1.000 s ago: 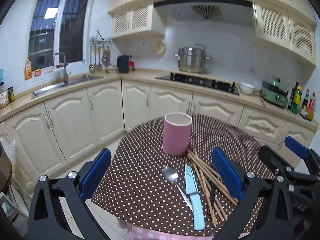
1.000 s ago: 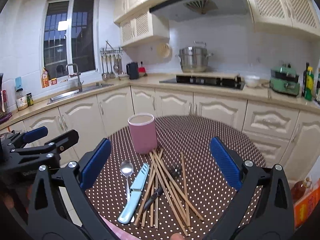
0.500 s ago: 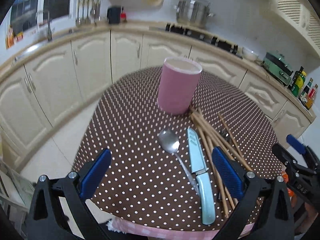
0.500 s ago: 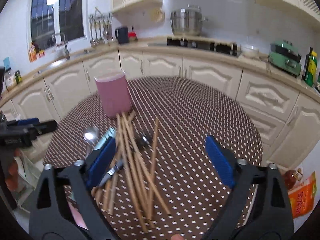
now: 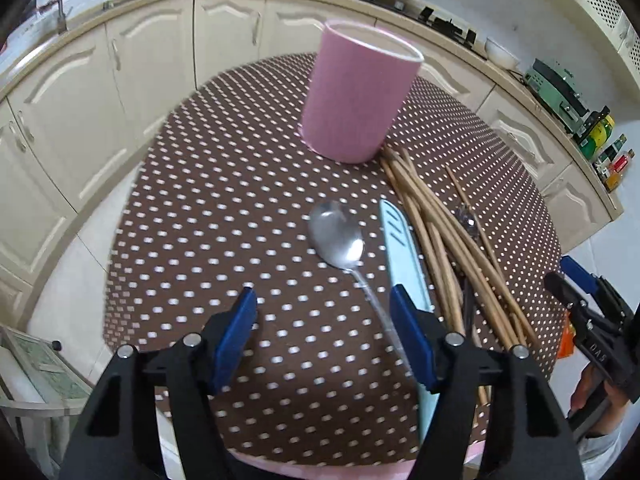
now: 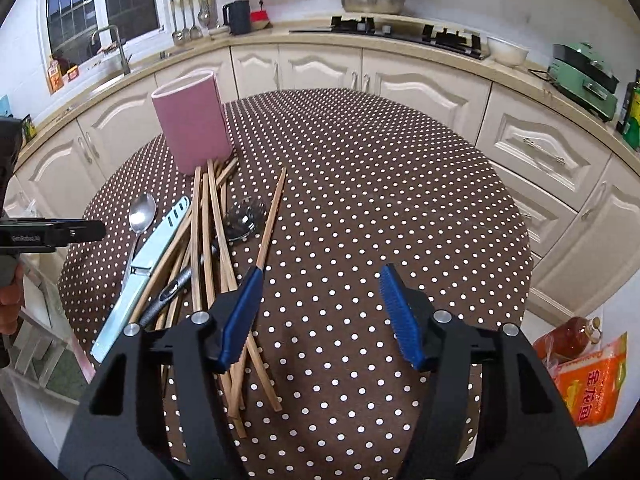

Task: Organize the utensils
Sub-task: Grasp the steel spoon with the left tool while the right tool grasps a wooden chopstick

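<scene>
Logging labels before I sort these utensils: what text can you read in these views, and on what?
"DAS": white letters on the right gripper body.
"金龙鱼": orange packet on the floor.
Left gripper arm label: too blurred.
Counter bottles and window-sill packages: labels too small.

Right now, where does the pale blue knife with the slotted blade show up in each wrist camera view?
Left wrist view: pale blue knife right of centre, between the metal spoon and the wooden chopsticks.
Right wrist view: knife at lower left, same neighbours.
Shared landmark: the pink cylindrical holder beyond the blade tip.
</scene>
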The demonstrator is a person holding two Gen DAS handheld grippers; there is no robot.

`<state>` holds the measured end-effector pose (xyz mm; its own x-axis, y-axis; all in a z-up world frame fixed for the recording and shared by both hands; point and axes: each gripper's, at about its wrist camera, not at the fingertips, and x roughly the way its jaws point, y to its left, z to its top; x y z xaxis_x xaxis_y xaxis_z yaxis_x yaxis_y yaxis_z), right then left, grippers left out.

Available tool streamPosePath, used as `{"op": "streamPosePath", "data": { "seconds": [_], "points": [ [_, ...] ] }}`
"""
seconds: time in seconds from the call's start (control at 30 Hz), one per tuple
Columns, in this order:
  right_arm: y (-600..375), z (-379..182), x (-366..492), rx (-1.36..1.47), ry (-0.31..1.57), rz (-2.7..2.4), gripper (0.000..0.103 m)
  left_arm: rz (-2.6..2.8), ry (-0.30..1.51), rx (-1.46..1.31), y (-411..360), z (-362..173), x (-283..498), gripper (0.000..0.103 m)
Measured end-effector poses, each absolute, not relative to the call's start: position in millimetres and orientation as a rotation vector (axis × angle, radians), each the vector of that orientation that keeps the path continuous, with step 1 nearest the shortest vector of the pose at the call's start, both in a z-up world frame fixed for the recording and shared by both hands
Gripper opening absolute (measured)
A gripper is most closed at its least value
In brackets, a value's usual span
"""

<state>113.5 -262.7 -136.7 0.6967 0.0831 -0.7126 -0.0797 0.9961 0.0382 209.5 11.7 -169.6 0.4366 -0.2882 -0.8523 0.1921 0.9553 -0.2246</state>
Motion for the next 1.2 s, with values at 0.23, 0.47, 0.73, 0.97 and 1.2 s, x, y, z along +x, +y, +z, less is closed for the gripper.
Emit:
{"op": "streamPosePath", "data": {
  "seconds": [0.23, 0.47, 0.73, 0.97, 1.2],
  "points": [
    [-265.1, -137.6, 121.5, 0.011, 0.824, 0.121, 0.060, -0.224, 1.158, -0.012, -12.8, -189.2, 232.7, 0.066],
    [-271.4, -137.4, 136.1, 0.031, 0.872, 0.169, 0.060, -0.142, 1.120, 0.119, -38.2, -194.8, 246.9, 0.056],
    [-268.6, -140.3, 163.1, 0.047, 0.959, 0.232, 0.060, -0.158, 1.113, 0.108, -32.0, -190.7, 269.6, 0.019],
    [-260.6, -148.3, 189.9, 0.054, 1.054, 0.253, 0.056, -0.175, 1.119, 0.057, -0.7, -192.1, 269.8, 0.004],
    [-247.3, -154.5, 220.0, 0.053, 1.158, 0.279, 0.049, -0.188, 1.114, 0.026, 5.7, -192.6, 264.2, 0.004]
  ]
}}
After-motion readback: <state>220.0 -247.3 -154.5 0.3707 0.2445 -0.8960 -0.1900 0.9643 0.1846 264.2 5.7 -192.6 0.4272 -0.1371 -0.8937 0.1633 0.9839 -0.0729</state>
